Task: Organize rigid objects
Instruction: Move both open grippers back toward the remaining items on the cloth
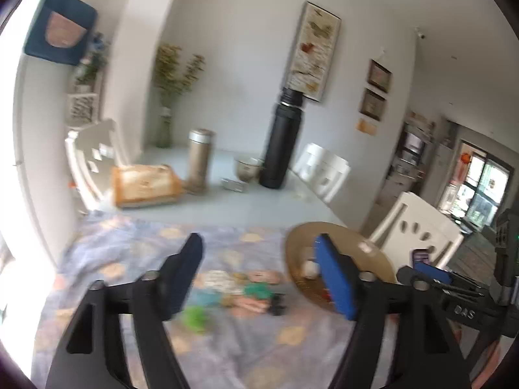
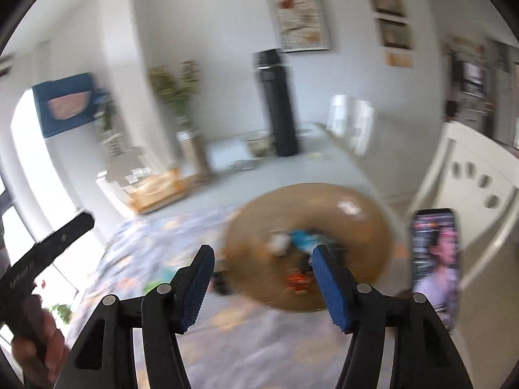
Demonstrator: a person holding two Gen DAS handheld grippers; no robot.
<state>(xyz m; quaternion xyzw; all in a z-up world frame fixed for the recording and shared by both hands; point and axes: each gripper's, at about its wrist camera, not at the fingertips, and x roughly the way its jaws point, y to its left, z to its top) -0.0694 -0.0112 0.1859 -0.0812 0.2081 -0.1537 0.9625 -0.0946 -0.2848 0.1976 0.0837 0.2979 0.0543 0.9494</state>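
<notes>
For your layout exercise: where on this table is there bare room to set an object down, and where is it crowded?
Free: the grey tabletop between the patterned cloth and the black flask. Crowded: the tan plate holding small pieces, and the cloth's middle strewn with toys.

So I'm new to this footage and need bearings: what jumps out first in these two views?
The tall black flask standing at the far end of the table, with a bowl beside it. Nearer, a round tan tray on the patterned cloth holds a few small toys, with more loose on the cloth. A lit phone stands upright at the right edge.
</notes>
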